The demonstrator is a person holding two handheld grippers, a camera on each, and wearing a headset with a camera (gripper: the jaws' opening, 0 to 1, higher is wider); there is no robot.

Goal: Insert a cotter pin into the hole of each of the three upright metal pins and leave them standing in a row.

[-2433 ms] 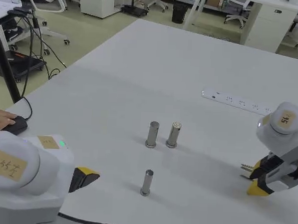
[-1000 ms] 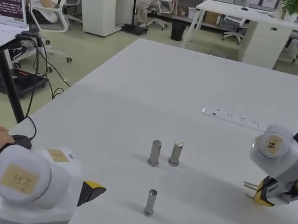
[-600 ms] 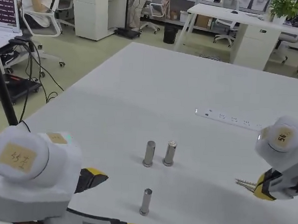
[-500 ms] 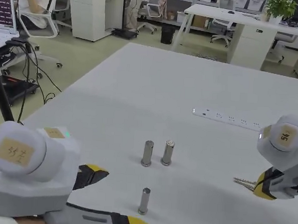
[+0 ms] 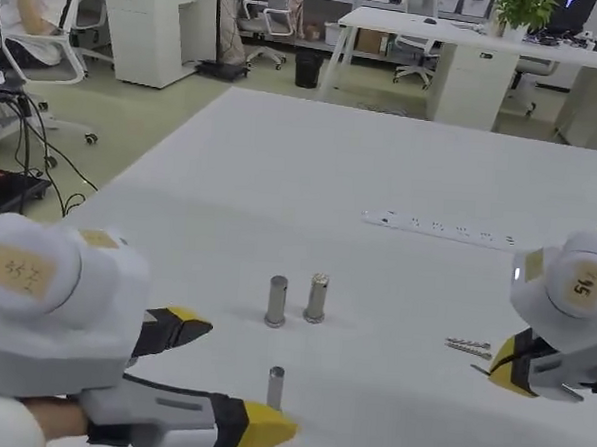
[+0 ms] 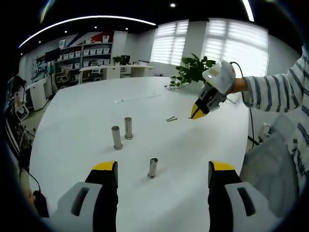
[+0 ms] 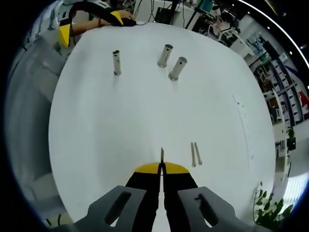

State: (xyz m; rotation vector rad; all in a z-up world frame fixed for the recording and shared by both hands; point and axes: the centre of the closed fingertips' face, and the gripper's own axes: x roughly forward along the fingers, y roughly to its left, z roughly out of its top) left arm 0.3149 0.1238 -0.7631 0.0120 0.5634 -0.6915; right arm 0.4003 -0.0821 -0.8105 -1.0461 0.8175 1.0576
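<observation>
One cotter pin (image 7: pixel 161 154) in right gripper (image 7: pixel 161 168), now apart from two others (image 7: pixel 195 153)

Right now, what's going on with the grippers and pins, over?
Left gripper open, aimed at near metal pin. Right gripper shut on cotter pin. Other two metal pins upright, side by side. Two spare cotter pins on table.

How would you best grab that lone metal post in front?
Take the post probably around its lower shaft, coming from the side with the open left gripper. It stands upright, slim and round, so jaws closing across it should hold and leave the top free.
</observation>
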